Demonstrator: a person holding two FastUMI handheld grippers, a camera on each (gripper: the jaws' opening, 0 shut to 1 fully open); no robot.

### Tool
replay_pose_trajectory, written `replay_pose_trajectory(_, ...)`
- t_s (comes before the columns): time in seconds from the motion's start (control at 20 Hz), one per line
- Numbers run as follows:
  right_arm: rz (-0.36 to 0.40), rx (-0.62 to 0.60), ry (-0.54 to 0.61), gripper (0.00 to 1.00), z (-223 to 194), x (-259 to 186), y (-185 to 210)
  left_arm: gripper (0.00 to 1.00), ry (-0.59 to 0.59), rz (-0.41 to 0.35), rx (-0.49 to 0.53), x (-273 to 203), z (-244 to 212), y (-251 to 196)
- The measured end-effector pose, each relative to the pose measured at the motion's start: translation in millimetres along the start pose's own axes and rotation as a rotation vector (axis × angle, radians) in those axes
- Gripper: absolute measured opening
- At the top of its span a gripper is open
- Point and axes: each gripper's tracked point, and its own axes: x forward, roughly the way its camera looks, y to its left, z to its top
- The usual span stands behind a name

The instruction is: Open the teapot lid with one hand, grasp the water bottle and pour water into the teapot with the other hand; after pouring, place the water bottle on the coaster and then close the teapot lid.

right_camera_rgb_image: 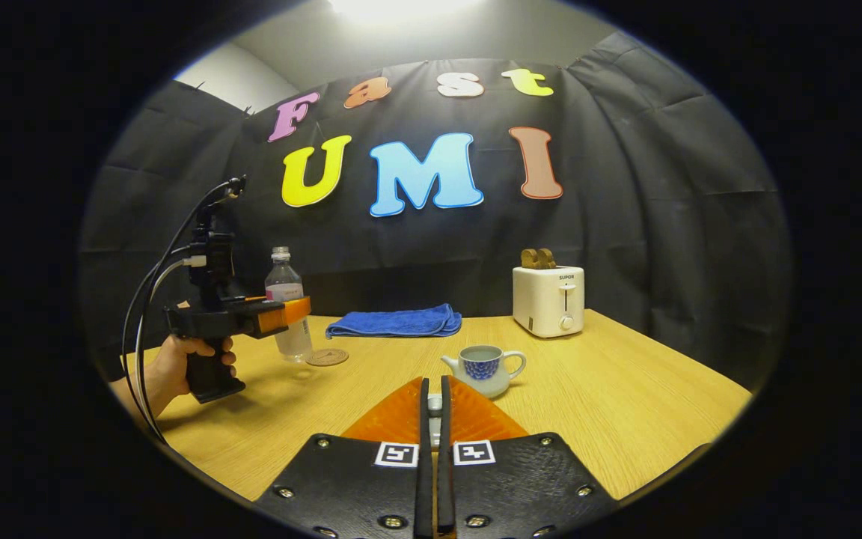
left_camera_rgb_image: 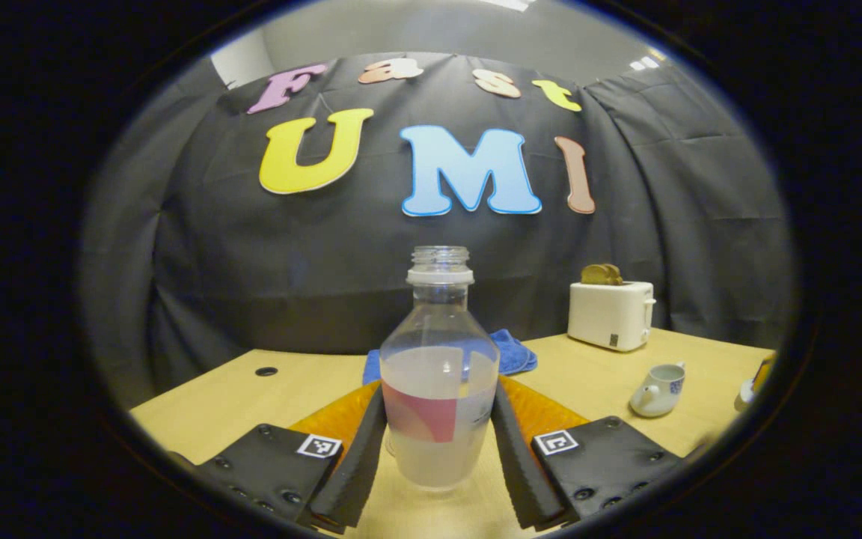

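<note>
Left gripper (left_camera_rgb_image: 437,449): pinching water bottle (left_camera_rgb_image: 438,389) mid-body | right gripper (right_camera_rgb_image: 435,419): pressed together on small pale object, likely teapot lid | bottle: uncapped, half-full, thin-walled; squeeze lightly.

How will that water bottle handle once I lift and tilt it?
The water bottle looks about half full, so probably moderately heavy, with sloshing water. It has no cap, so an early tilt may spill. Its clear smooth wall may slip between the left gripper fingers, which flank it.

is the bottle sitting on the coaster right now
No: in the right gripper view the water bottle is between the left gripper's fingers, while the round coaster lies bare on the table beside it.
</note>
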Motion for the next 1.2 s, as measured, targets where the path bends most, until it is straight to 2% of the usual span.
replay_pose_trajectory(0.2,-0.005,0.022,0.014,0.03,-4.1,5.0,-3.6,0.84,0.002,0.013,-0.045,37.5,-3.1,16.8)
replay_pose_trajectory(0.5,-0.024,0.039,0.026,0.03,-7.5,8.3,-12.9,0.84,0.041,0.032,0.01,79.1,-31.2,13.3)
replay_pose_trajectory(0.7,-0.035,0.044,0.028,0.03,-8.7,9.0,-18.1,0.84,0.049,0.033,-0.011,87.3,-42.7,17.2)
replay_pose_trajectory(0.9,-0.041,0.043,0.034,0.03,-10.7,9.7,-19.9,0.84,0.04,0.03,0.01,92.4,-43.4,15.4)
replay_pose_trajectory(1.1,-0.045,0.043,0.041,0.03,-12.3,11.2,-21.3,0.91,0.039,0.018,0.004,93.6,-43.1,12.6)
replay_pose_trajectory(1.2,-0.048,0.041,0.042,0.03,-12.8,10.8,-22.1,0.99,0.037,0.017,-0.011,91.1,-41.4,13.9)
